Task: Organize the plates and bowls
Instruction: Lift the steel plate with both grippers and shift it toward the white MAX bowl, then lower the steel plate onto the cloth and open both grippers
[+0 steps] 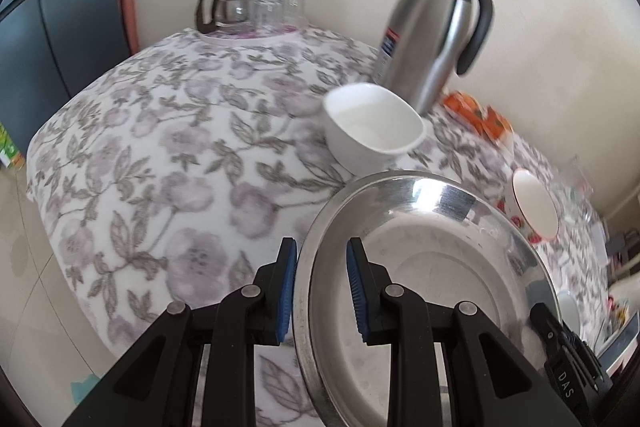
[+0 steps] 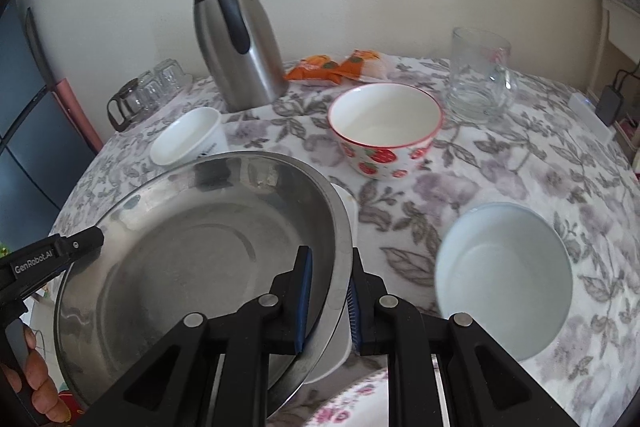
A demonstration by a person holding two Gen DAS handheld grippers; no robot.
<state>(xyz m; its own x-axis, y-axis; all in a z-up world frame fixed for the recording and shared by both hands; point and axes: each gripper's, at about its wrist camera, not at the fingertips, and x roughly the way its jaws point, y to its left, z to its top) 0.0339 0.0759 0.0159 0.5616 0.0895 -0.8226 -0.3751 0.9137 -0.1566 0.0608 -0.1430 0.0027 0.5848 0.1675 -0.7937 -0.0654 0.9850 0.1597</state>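
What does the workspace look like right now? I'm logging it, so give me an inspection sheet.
Surface: table with floral cloth.
Job's things: steel plate, held at opposite rims; strawberry bowl, white bowl, small white bowl.
Clutter: thermos, glass mug, orange packets, glasses on a tray.
Grippers: left gripper and right gripper, both shut on the plate.
Cables: charger lead.
Surroundings: cream wall.

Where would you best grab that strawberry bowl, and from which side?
Pinch the strawberry bowl by its thin rim, coming from above on the near side, one finger inside and one outside. It stands upright and looks too wide to span, and the near side looks clear.
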